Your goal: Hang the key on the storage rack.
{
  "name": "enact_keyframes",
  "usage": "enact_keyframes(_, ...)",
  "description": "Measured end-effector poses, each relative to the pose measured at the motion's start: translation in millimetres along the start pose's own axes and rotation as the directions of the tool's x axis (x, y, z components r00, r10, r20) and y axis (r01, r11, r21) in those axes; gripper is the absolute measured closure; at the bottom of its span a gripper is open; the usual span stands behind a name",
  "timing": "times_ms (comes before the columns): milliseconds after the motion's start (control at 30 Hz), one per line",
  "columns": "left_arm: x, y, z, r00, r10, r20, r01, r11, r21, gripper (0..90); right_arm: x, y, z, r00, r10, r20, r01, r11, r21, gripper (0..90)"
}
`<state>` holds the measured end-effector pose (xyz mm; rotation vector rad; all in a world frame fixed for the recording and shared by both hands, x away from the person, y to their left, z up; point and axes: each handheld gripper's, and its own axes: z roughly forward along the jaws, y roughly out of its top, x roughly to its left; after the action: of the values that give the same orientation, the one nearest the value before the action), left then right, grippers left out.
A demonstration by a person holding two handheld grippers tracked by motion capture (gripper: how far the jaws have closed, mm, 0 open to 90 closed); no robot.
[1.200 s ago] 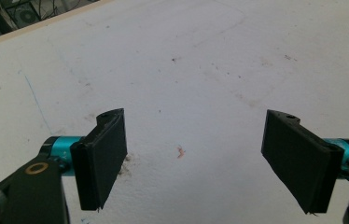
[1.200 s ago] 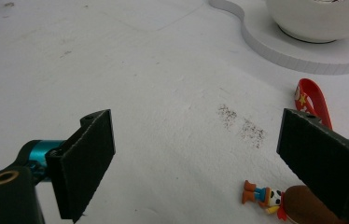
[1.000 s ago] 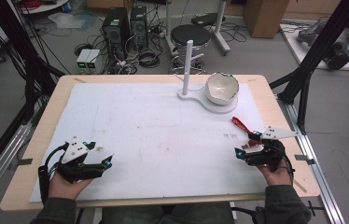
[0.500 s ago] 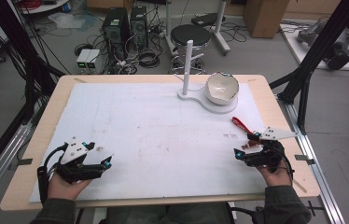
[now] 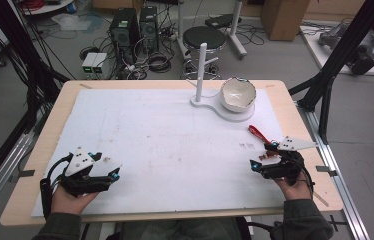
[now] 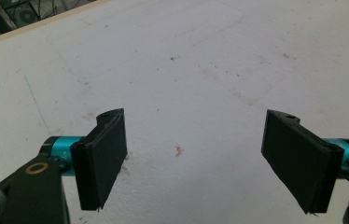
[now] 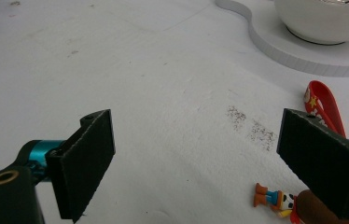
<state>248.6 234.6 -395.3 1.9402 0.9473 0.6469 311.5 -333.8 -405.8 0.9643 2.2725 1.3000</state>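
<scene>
My left gripper (image 5: 106,165) rests open at the near left of the white mat (image 5: 165,145); in the left gripper view its jaws (image 6: 193,158) stand wide apart over bare mat. At the near right, my right gripper (image 5: 264,154) is open too, nothing between its jaws (image 7: 210,163). A red strap (image 5: 257,134) lies just beyond it, attached to a small toy figure (image 7: 273,198) beside the right jaw. The red strap (image 7: 322,105) runs behind that jaw. A white bowl (image 5: 237,94) sits on a white stand base (image 5: 225,111) with an upright post (image 5: 202,65).
The wooden table (image 5: 40,145) borders the mat on all sides. The bowl (image 7: 326,18) and stand base (image 7: 303,58) are ahead and right of the right gripper. Black frame struts (image 5: 325,95) stand off the right edge; a stool and computers sit on the floor behind.
</scene>
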Motion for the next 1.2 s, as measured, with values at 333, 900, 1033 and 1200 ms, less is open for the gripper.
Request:
enact_keyframes(333, -0.4, -0.5, -2.3, 1.0, 0.006, 0.003, -0.006, 1.0, -0.001, 22.9, 3.4, 0.2, -0.1, 0.9999, -0.01, -0.003, 0.01, 1.0, 0.008, 10.6)
enact_keyframes(900, -2.9, 0.1, -2.7, 1.0, 0.005, 0.006, -0.005, 1.0, -0.002, 22.9, 6.6, 1.9, -2.4, 0.9998, -0.017, -0.007, 0.017, 1.0, 0.009, 10.6)
enact_keyframes(1033, -3.9, 0.4, -3.3, 1.0, 0.009, 0.004, -0.009, 1.0, -0.002, 22.9, 5.5, 4.1, -5.4, 0.9998, -0.016, -0.007, 0.016, 1.0, 0.007, 10.6)
enact_keyframes(1200, -3.2, -0.2, -5.4, 1.0, 0.006, 0.005, -0.006, 1.0, -0.005, 22.9, -1.6, 16.8, -2.7, 0.9998, -0.016, -0.009, 0.016, 0.999, 0.04, 10.6)
